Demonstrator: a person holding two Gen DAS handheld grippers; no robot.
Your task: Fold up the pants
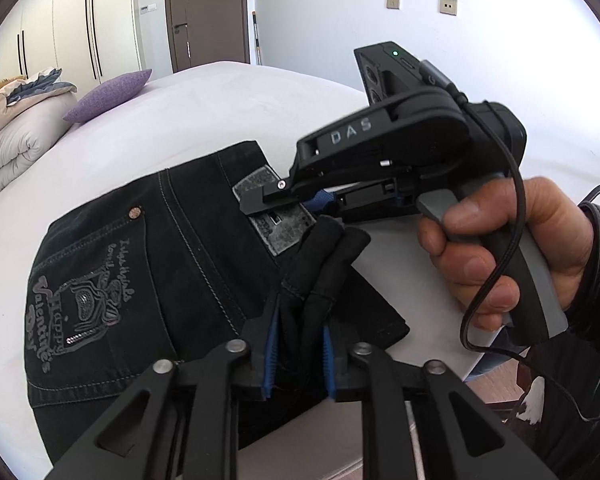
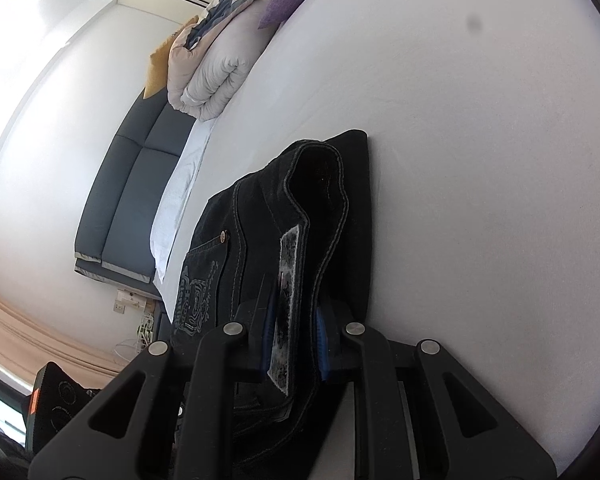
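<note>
Both tools clamped on the black denim pants (image 1: 148, 264), mid-fold.

Your left tool (image 1: 299, 354) pinches bunched hems; your right tool (image 2: 296, 328) grips the waistband patch; next, probably lay both ahead onto the white bed (image 2: 480, 160).

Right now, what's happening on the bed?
A person is folding black pants on a white bed, with a handheld gripper in each hand. The left gripper is shut on a bunched fold of the denim. The right gripper, seen with the right hand on its handle, is clamped on the waistband at the grey patch. Both edges are lifted; the pocket side lies flat.
</note>
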